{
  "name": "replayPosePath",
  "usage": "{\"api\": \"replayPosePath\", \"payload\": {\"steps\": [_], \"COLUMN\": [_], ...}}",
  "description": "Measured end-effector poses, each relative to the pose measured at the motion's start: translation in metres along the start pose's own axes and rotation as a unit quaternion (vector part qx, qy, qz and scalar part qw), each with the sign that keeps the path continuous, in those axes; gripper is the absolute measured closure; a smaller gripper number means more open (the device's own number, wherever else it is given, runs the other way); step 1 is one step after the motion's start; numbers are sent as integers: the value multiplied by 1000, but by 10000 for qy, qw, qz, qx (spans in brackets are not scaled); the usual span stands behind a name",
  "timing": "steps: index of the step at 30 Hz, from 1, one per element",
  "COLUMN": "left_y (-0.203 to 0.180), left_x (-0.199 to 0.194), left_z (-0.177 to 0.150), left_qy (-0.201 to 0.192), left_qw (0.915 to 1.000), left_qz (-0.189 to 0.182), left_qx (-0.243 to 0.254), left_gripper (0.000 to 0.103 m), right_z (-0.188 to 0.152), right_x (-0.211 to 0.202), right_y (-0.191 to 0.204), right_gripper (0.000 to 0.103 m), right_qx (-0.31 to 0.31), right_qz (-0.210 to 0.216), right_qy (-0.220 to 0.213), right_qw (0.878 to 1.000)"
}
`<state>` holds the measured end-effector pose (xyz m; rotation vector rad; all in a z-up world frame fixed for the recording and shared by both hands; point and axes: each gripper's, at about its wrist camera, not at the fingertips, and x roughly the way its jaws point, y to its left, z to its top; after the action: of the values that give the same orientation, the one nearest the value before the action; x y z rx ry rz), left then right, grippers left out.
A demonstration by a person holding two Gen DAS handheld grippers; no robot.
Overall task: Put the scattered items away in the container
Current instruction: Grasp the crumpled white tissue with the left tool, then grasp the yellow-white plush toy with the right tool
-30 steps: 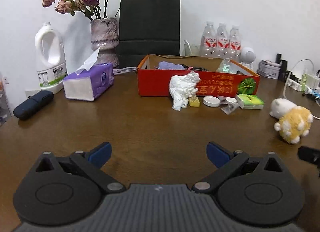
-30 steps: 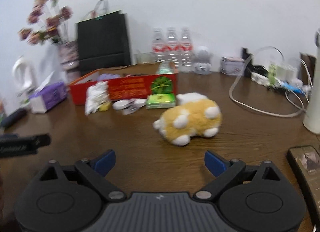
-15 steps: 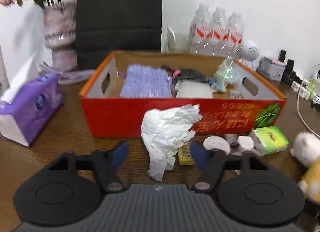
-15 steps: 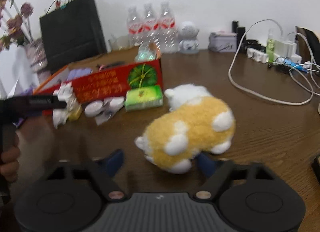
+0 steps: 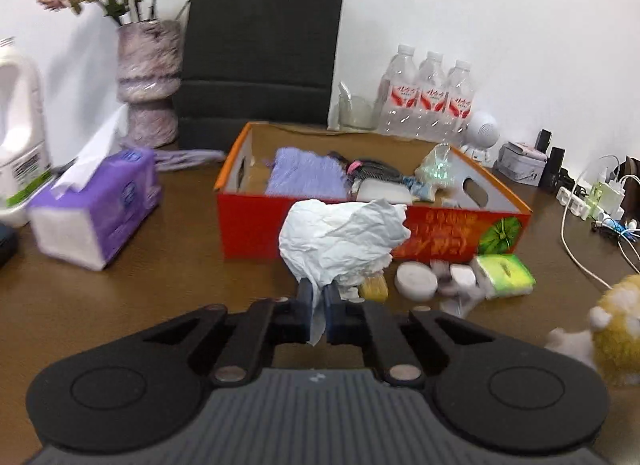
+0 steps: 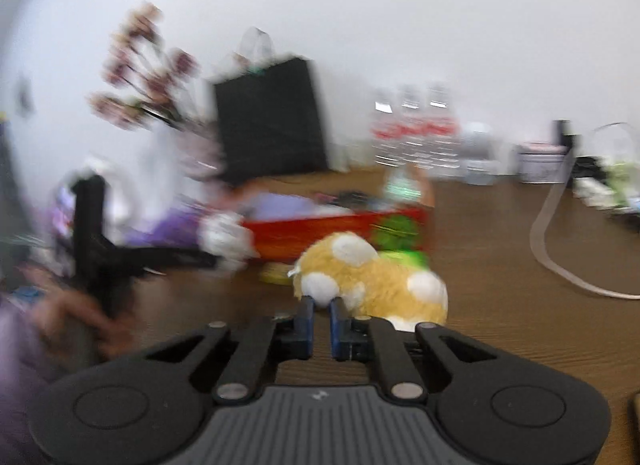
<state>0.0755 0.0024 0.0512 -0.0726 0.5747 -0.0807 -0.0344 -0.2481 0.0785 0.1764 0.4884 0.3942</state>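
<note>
My left gripper [image 5: 317, 289] is shut on the lower tail of a crumpled white tissue [image 5: 344, 237], which hangs in front of the red cardboard box [image 5: 248, 233]. The box holds a purple cloth, a dark cable and a few small things. My right gripper [image 6: 322, 305] is shut on a white paw of the yellow-and-white plush toy [image 6: 372, 277]; this view is blurred. The box [image 6: 320, 231] lies beyond the toy. A white round lid [image 5: 416, 281], a green packet [image 5: 506, 275] and a small yellow piece [image 5: 374, 287] lie on the table by the box's front.
A purple tissue box [image 5: 96, 213] and a white jug [image 5: 20, 125] stand at the left. Behind the box are a vase [image 5: 148, 81], a black paper bag [image 5: 260, 53] and water bottles [image 5: 428, 101]. Cables [image 5: 592, 201] run along the right. A hand [image 6: 76, 317] holds the left gripper.
Both grippers went from wide open to shut. The left one moved up to the box and took the tissue. The right one closed on the plush toy's paw and rose.
</note>
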Motion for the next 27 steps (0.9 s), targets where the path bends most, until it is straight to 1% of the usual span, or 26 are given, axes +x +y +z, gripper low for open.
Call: {"api": "replayPosePath", "payload": {"steps": [1, 2, 3, 6, 7, 8, 9, 10, 11, 12, 14, 15, 16, 17, 18, 19, 20, 21, 22, 25, 26, 27], "left_y": [0, -1, -1, 0, -1, -2, -3, -3, -2, -1, -1, -1, -2, -2, -3, -4, -5, -6, -8, -12, -12, -12], "left_x": [-9, -17, -24, -38, -40, -41, -42, -42, -42, -41, -39, -37, -36, -35, -35, -34, -33, -30, -27, -26, -27, -28], "left_z": [-4, -6, -7, -9, -10, -11, -13, -16, -19, -23, -28, -30, -32, -32, -33, -33, -34, -35, -37, -42, -43, -44], "left_qy": [-48, -105, -145, -265, -263, -246, -222, -184, -141, -92, 8, 48, 72, 77, 66, 51, 55, 93, 148, 212, 206, 208], "left_qw": [10000, 9999, 9999, 9996, 9996, 9996, 9996, 9997, 9998, 9999, 9998, 9998, 9998, 9998, 9999, 9999, 9999, 9999, 9999, 9997, 9997, 9997], "left_qz": [11, 15, 14, -12, 41, 118, 161, 151, 124, 123, 163, 161, 152, 144, 130, 107, 87, 78, 70, 55, 42, 33], "left_qx": [-3, -11, -14, -4, 9, 20, 23, 9, -20, -44, -70, -79, -83, -79, -65, -42, -19, 7, 37, 104, 107, 93], "left_gripper": [96, 96, 96, 96, 96, 96, 96, 96, 96, 96, 96, 96, 96, 96, 96, 96, 96, 96, 96, 96, 96, 96], "right_z": [4, 8, 13, 24, 27, 31, 33, 34, 35, 38, 47, 52, 55, 57, 59, 58, 55, 50, 47, 51, 55, 59], "right_x": [-3, -5, -4, 15, 24, 35, 48, 61, 71, 80, 97, 107, 120, 132, 147, 158, 164, 169, 170, 158, 148, 136], "right_y": [-3, -6, -11, -30, -34, -38, -38, -39, -41, -42, -40, -39, -42, -50, -59, -65, -69, -71, -71, -67, -67, -68], "right_gripper": [101, 102, 102, 101, 96, 94, 94, 96, 96, 95, 85, 67, 45, 44, 49, 51, 53, 54, 54, 53, 51, 43], "right_qx": [200, 399, 535, 851, 851, 733, 486, 220, 104, 60, -59, -149, -100, 99, 349, 474, 507, 559, 588, 658, 703, 684], "right_qz": [157, 297, 340, 8, -117, -304, -429, -371, -209, -147, -289, -452, -652, -785, -915, -1067, -1234, -1357, -1341, -1067, -944, -842], "right_qy": [-11, -64, -87, -134, -164, -175, -134, -82, -129, -129, -86, -39, 91, 261, 464, 610, 679, 657, 606, 419, 319, 222], "right_qw": [9997, 9987, 9980, 9963, 9962, 9967, 9978, 9990, 9996, 9998, 9995, 9989, 9978, 9965, 9941, 9913, 9887, 9870, 9874, 9912, 9925, 9938]}}
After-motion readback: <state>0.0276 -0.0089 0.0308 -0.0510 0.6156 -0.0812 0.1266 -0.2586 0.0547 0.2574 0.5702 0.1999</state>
